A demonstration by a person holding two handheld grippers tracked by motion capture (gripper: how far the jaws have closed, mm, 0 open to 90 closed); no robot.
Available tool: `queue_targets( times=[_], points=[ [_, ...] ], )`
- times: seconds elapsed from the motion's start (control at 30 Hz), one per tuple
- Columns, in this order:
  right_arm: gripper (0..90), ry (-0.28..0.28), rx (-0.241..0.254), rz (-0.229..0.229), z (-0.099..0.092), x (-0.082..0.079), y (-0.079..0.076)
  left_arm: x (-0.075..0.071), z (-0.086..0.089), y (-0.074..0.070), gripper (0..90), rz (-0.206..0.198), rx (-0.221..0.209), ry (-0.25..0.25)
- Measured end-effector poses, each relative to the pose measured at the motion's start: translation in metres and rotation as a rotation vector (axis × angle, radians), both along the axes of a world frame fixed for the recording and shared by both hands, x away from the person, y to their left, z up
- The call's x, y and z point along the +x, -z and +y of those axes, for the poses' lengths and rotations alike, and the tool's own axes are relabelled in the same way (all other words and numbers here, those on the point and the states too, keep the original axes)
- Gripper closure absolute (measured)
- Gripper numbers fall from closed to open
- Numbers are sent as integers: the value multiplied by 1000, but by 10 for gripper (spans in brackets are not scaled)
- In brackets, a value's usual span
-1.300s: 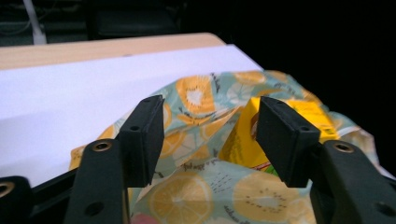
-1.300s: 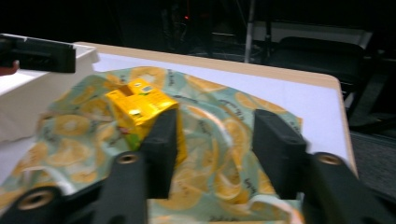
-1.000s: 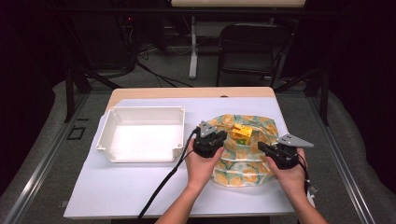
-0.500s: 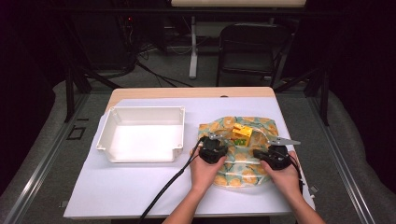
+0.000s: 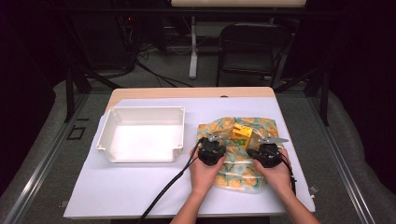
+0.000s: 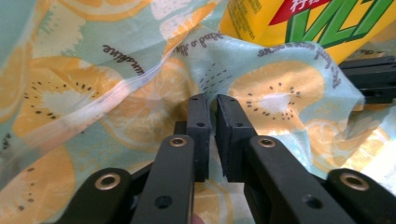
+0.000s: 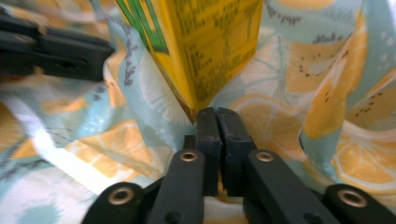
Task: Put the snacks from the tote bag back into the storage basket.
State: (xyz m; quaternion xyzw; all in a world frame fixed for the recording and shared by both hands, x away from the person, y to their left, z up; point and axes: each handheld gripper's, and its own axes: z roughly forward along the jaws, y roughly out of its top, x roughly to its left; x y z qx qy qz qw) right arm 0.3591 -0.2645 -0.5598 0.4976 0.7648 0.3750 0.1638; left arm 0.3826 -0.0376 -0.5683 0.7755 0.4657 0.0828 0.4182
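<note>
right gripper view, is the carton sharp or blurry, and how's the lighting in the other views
Right gripper view: the yellow carton is soft, its print unreadable. Left gripper view: the fruit-print cloth is sharper, its lettering legible. High view: the table is bright, the room behind dark.

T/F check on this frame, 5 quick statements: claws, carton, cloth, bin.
1. The yellow carton sits on the fruit-print cloth. True.
2. The white bin holds the carton. False: the bin is empty and the carton is on the cloth.
3. Left claw stands wide open. False: its jaws are shut, at a fold of the cloth.
4. Right claw is shut close below the carton's corner. True.
5. The bin lies to the right of the cloth in the high view. False: it lies to the left.
</note>
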Motion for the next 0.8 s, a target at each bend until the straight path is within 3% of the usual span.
queue_targets(
  times=[0.07, 0.17, 0.2, 0.33, 0.37, 0.47, 0.6, 0.7, 0.8],
  points=[
    [830, -2, 29, -31, -4, -4, -8, 0, 0, 0, 857, 2, 1, -1],
    [765, -16, 80, -120, -9, -11, -23, -1, -1, 0, 857, -9, 14, -2],
    [712, -25, 94, -168, -10, -13, -29, -1, -1, -1, 856, -7, 21, 2],
    [518, -30, 102, -258, -12, -12, -42, -1, -1, -1, 856, -6, 22, 3],
    [465, -21, 100, -266, -13, -10, -44, -1, -1, -1, 856, -5, 23, 4],
    [360, -68, 107, -254, -11, 0, -45, -1, -1, 0, 857, -6, 11, -1],
    [313, -113, 104, -243, -5, 9, -39, 0, -1, 0, 857, -4, 9, -1],
    [299, -107, 95, -228, -5, 15, -34, 0, -1, 0, 857, -4, 10, -1],
    [304, -109, 130, -220, -7, 21, -31, -1, -1, 0, 857, -5, 12, -1]
  ],
)
